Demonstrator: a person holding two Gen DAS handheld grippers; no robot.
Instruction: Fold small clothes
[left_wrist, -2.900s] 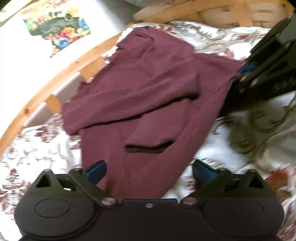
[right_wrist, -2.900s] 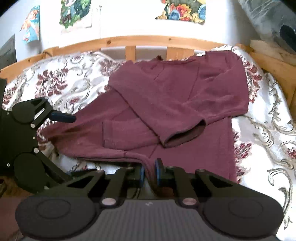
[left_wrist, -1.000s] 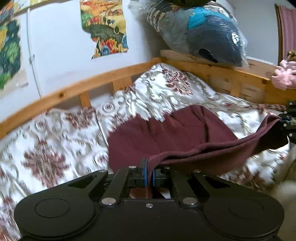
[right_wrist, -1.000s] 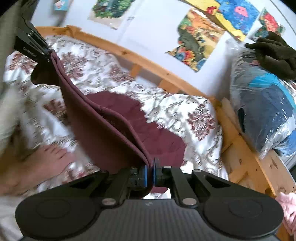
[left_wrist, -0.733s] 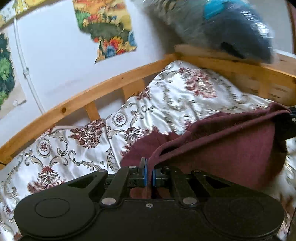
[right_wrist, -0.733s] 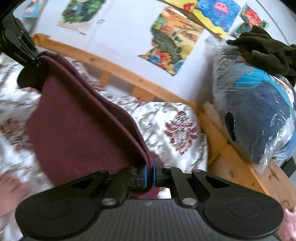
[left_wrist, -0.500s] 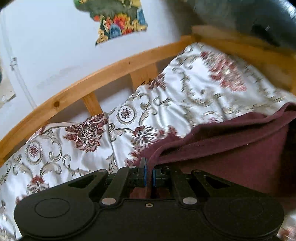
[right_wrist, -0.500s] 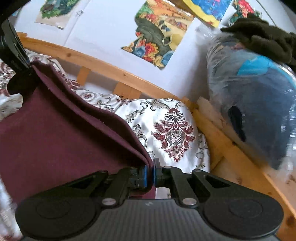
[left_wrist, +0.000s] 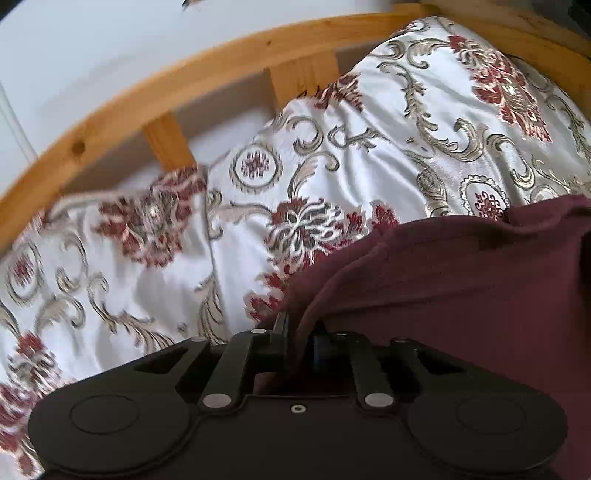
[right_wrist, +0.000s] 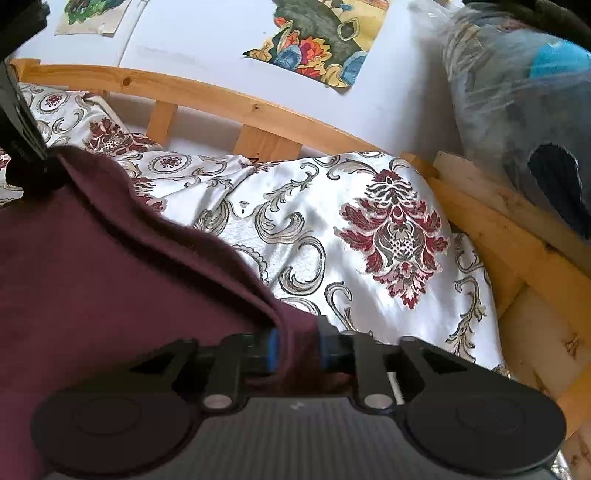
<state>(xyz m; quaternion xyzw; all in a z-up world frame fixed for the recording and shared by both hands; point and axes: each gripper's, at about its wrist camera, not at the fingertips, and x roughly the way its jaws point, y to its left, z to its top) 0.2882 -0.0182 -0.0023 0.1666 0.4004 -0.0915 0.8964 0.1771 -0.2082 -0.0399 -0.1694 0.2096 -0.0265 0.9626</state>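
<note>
A maroon sweater (left_wrist: 461, 295) lies folded over on the patterned bedspread (left_wrist: 332, 166). Its folded edge runs between the fingers of my left gripper (left_wrist: 299, 336), whose jaws are opening, with a gap beside the cloth. In the right wrist view the same sweater (right_wrist: 92, 277) fills the lower left. Its corner sits loosely between the blue pads (right_wrist: 273, 347) of my right gripper (right_wrist: 298, 347), whose jaws are also opening. The black body of the left gripper (right_wrist: 22, 129) shows at the sweater's far corner.
A wooden bed rail (left_wrist: 221, 62) with slats runs along the white wall behind the bedspread. At the right, on the wooden frame (right_wrist: 498, 221), sits a plastic bag of dark clothing (right_wrist: 524, 92). Paper pictures (right_wrist: 317, 40) hang on the wall.
Both grippers carried the sweater's edge towards the bed rail and down, laying it over the rest of the garment. Their jaws, shut on the cloth before, have now parted.
</note>
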